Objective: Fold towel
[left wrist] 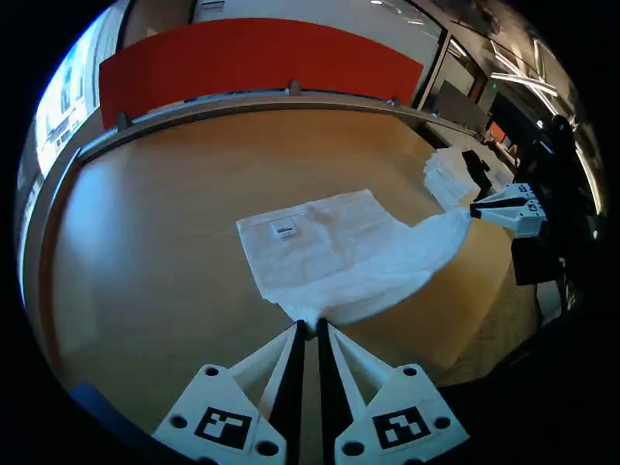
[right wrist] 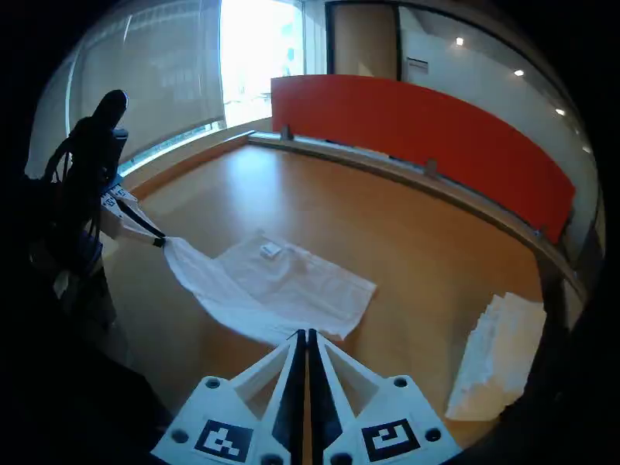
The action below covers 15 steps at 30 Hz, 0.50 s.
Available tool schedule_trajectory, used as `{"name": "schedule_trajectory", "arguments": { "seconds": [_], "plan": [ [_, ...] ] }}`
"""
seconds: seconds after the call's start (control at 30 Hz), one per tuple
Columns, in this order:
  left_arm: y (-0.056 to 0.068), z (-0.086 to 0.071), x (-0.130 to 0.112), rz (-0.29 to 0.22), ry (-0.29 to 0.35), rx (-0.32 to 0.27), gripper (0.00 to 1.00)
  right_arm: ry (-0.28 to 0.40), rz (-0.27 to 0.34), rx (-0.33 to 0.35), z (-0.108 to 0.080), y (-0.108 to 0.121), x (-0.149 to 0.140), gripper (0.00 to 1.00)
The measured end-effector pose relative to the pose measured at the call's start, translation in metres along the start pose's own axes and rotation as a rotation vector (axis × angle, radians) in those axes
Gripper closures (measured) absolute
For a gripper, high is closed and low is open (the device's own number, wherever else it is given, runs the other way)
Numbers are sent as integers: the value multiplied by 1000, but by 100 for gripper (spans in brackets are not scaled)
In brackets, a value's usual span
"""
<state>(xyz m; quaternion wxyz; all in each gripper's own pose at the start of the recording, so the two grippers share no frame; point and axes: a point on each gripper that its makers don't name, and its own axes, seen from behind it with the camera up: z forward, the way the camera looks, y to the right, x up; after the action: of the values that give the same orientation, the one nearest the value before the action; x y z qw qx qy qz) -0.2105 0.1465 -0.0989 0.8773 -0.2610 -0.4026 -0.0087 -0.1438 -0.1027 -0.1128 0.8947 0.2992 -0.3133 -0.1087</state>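
Note:
A white towel [left wrist: 333, 248] lies spread on the wooden table [left wrist: 155, 232], a small label patch facing up near its far edge. My left gripper [left wrist: 309, 324] is shut on one near corner of it. Off to the right, my right gripper [left wrist: 474, 211] pinches the other near corner, and the edge between the two is lifted and sags. In the right gripper view the towel [right wrist: 287, 287] runs from my right gripper [right wrist: 304, 335], shut on its corner, to the left gripper [right wrist: 158, 242] at the left, held by a person's hand.
A stack of folded white towels [right wrist: 500, 353] sits near the table's right end, also visible as the stack [left wrist: 449, 174]. A red partition [right wrist: 418, 128] stands along the table's far rail. Bare wood [right wrist: 403, 232] surrounds the towel.

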Motion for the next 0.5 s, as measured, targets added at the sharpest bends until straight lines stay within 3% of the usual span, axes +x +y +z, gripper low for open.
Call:
{"name": "schedule_trajectory", "arguments": {
  "seconds": [0.5],
  "plan": [
    [-20, 28, 28, -37, 11, 37, 88, -3, -10, -20, 29, 25, 12, 98]
  ]
}}
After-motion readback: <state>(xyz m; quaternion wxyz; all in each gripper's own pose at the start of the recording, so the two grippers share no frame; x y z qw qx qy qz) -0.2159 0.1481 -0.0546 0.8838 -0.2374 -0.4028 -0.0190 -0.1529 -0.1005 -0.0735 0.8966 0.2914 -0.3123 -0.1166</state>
